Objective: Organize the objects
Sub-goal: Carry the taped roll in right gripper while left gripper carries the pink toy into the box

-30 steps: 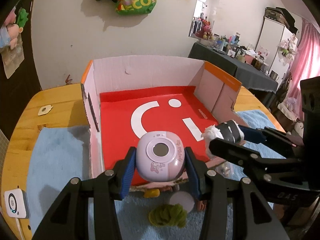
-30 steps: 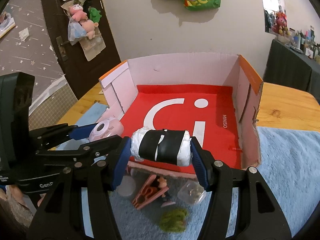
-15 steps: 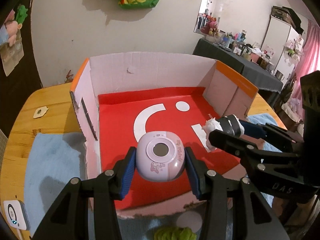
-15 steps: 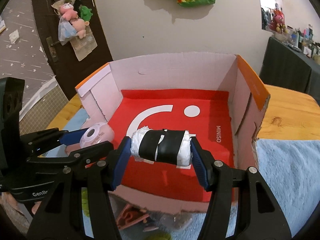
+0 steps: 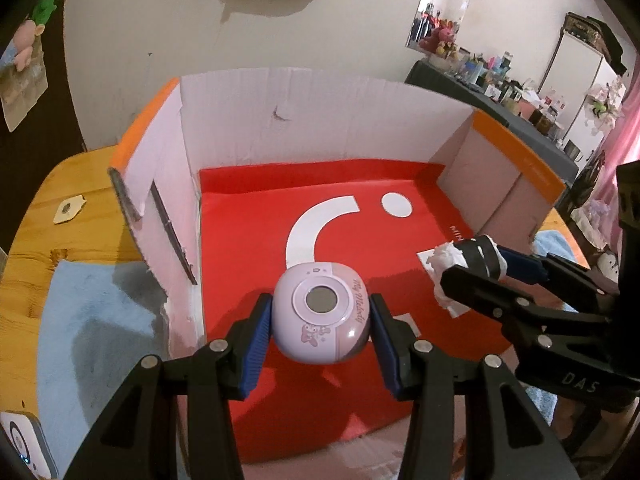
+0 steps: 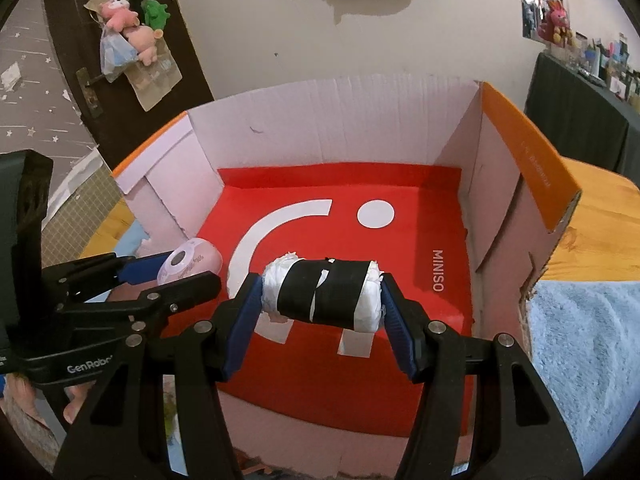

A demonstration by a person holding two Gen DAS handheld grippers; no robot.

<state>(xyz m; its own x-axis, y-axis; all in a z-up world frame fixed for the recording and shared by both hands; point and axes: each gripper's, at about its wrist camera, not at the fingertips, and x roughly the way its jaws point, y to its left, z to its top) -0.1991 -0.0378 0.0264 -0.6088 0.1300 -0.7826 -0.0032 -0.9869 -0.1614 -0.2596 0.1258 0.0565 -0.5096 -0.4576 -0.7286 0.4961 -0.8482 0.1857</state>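
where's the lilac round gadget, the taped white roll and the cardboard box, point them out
lilac round gadget (image 5: 320, 312), left wrist view, its front ring by the grey window
taped white roll (image 6: 324, 296), right wrist view, the black tape band
cardboard box (image 6: 332, 120), right wrist view, bare back wall

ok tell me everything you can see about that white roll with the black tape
The white roll is a short cylinder of crumpled white paper or tissue, wrapped around its middle in black tape with a thin white gap. It lies sideways, clamped end to end between the right gripper pads, ragged white ends showing. It hangs above the red floor of the cardboard box, with no visible contact below.
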